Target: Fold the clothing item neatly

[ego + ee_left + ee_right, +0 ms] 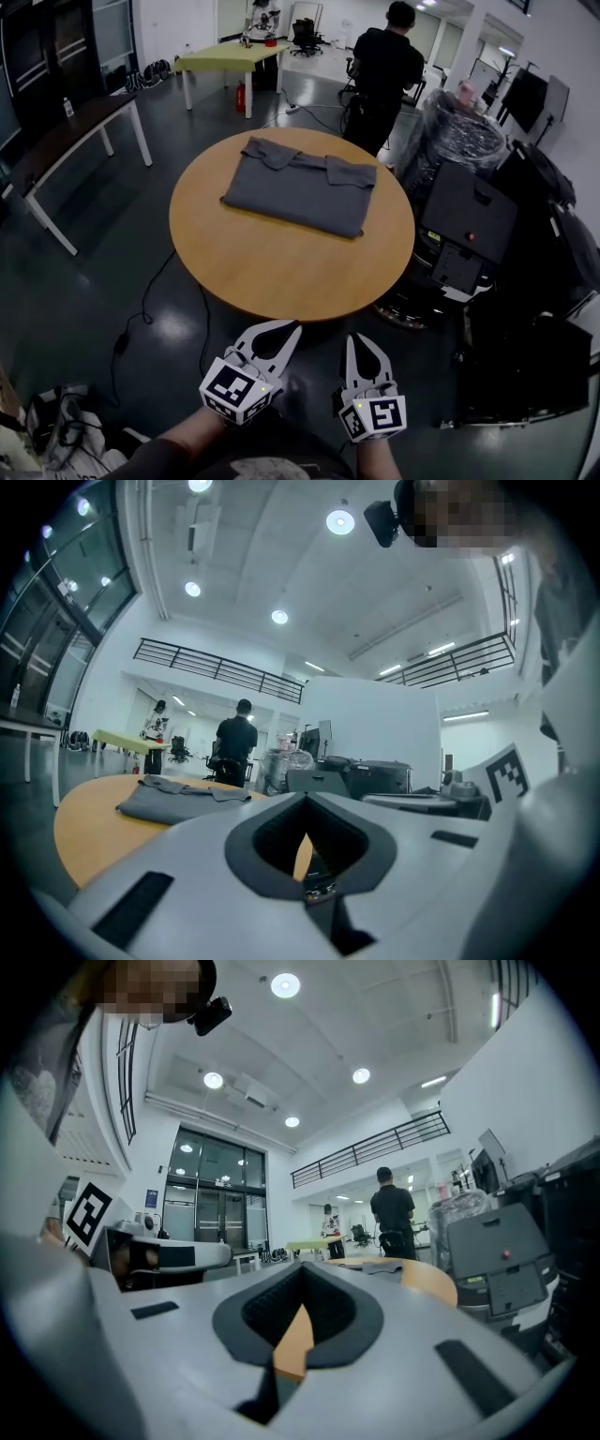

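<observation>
A grey garment lies folded into a flat rectangle on the far half of the round wooden table; its collar and sleeve edges show along the far side. In the left gripper view the garment appears low at the left. Both grippers hang well short of the table's near edge, level and pointing at it. My left gripper is shut with nothing in it, and my right gripper beside it is shut and holds nothing as well. Their white jaws meet at the tips in both gripper views.
A person in black stands beyond the table with their back turned. Dark equipment carts crowd the table's right side. A cable trails across the dark floor at the left. A bench and a green table stand further off.
</observation>
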{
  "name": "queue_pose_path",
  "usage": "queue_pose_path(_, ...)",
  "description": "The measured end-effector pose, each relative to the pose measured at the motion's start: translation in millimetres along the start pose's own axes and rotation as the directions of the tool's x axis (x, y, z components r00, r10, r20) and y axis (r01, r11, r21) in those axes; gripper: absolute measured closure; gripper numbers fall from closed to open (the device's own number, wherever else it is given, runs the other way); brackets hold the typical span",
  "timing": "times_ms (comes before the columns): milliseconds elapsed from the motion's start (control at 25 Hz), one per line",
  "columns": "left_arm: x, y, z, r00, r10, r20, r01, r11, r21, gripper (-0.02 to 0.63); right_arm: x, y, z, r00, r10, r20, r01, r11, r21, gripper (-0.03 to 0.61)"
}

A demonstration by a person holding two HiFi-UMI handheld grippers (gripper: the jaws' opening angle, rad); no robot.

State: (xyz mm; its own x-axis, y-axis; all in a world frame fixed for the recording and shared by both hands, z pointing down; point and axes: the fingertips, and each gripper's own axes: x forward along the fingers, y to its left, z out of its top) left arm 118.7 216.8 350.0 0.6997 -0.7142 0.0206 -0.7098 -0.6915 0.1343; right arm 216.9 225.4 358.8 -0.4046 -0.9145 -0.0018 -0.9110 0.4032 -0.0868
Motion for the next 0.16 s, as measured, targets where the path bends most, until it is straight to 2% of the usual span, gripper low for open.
queue_pose_path(160, 5.0, 0.0, 4.7, 1.0, 0.003, -0.004, -0.003, 1.0, 0.012, 0.604, -0.4, -4.1, 4.8, 1.0, -0.003, 0.005, 0.003, 1.0, 0.008, 0.589)
